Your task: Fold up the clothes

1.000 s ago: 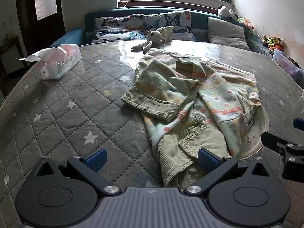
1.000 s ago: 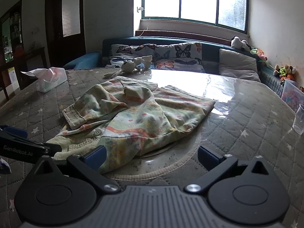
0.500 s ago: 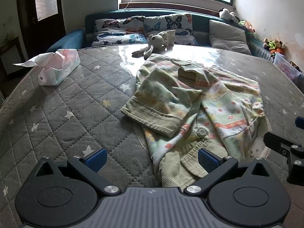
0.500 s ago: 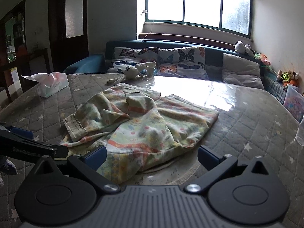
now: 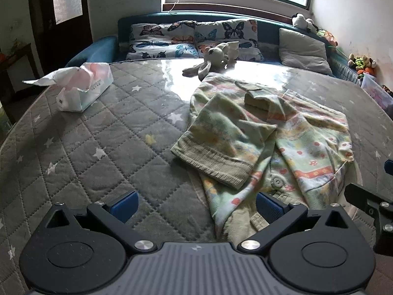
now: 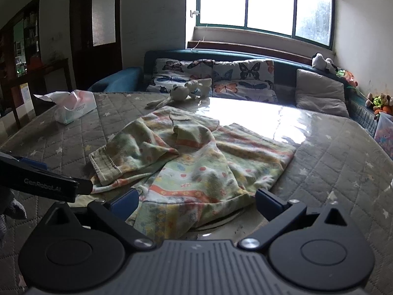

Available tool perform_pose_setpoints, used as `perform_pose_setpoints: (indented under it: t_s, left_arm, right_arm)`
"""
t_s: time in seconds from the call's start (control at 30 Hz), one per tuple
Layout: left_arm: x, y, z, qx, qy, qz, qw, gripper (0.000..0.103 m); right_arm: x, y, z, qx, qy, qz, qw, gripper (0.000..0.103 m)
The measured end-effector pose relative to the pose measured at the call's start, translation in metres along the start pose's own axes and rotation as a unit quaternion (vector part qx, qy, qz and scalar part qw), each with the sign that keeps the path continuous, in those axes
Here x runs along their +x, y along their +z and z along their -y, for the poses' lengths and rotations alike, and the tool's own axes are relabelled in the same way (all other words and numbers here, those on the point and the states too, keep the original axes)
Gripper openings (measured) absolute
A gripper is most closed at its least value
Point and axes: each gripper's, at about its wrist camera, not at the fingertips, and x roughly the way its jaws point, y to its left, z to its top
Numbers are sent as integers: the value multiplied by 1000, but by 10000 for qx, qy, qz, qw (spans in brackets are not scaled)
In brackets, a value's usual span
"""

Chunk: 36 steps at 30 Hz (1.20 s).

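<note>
A pale green patterned jacket (image 5: pixel 265 142) lies rumpled on the grey quilted surface (image 5: pixel 103 142), one sleeve with a ribbed cuff (image 5: pixel 216 158) folded across its front. In the right wrist view the same jacket (image 6: pixel 196 167) spreads across the middle. My left gripper (image 5: pixel 196 202) is open, hovering just short of the garment's near hem, with nothing between its fingers. My right gripper (image 6: pixel 196 200) is open too, above the jacket's near edge. The right gripper's black body (image 5: pixel 371 204) shows at the left wrist view's right edge, and the left gripper's body (image 6: pixel 39 184) shows at the right wrist view's left edge.
A tissue pack (image 5: pixel 83 91) lies at the far left of the surface. A stuffed rabbit (image 5: pixel 213 57) rests at the far edge, in front of butterfly-print cushions (image 5: pixel 194 39) and a grey pillow (image 5: pixel 303 50). A clear container (image 6: pixel 385 132) stands at the right edge.
Both grippers have drawn back and risen slightly, so the jacket sits farther away in both views. The garment itself has not moved. Both stay open.
</note>
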Motion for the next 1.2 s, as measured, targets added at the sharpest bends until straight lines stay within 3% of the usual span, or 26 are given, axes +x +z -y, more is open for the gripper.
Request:
perform_pose_setpoints:
  t_s: [0.33,0.8,1.07,1.13,1.2]
  left_arm:
    - [12,10,-5,-122,-13,8,9999,102]
    - [33,15,11,291,-351,-18,9990,61]
    - [25,20,23,631,-702,203,9953,53]
    - [29,20,29,791,-710,191,9942,47]
    - [37,21,31,824,-736,97,9938,34]
  right_arm:
    - [16,8,3,38,84,-124,9999,97]
    - [39,18,9,46,180,-272,9995,89]
    - [53,26,14,108,239,-320,9991,82]
    - [57,28,15,112,243,-335,9991,81]
    - [60,30,14,86,265,-350,9990,80]
